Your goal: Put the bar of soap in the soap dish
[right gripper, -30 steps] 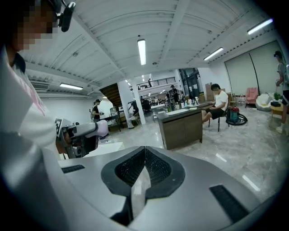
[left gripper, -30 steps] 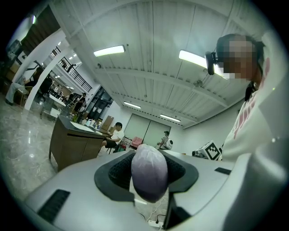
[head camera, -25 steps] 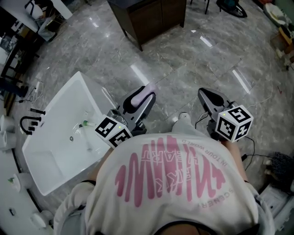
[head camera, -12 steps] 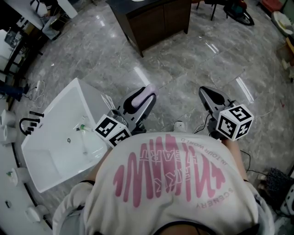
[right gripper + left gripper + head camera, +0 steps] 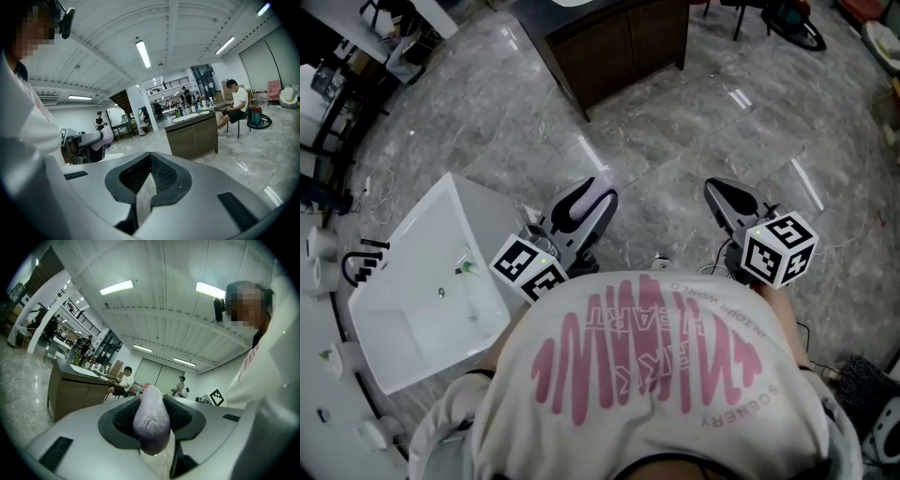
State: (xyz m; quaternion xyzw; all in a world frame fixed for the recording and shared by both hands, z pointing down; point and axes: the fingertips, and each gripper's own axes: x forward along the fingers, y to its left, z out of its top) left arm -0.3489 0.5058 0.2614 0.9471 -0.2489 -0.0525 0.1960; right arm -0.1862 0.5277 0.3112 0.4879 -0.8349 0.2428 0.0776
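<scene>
Item: bar of soap (image 5: 151, 420), lavender and rounded, clamped edge-on between the pads of the left hand-held gripper (image 5: 592, 197), its end projecting past the jaw tips; it is carried roughly level above the grey marble floor (image 5: 675, 122). Right hand-held gripper (image 5: 150, 157): jaws brought together at the tips, nothing held between them. White sink (image 5: 412, 328), with a black tap (image 5: 358, 262) at its far edge, is found to the left of and below the left hand-held gripper, well apart from the soap. Soap dish: not made out with certainty in any view (the small pale items on the tabletop (image 5: 342, 427) beyond the sink are too small to be told). Step in hand, as judged: transport of the soap, with the grasp made and placing not yet begun. Next move, as judged: the soap is to be swung leftward towards the sink surround, the dish located, the bar lowered flat into it, and only then the jaws parted. A slippery bar may be squeezed out if the grip is tightened.
</scene>
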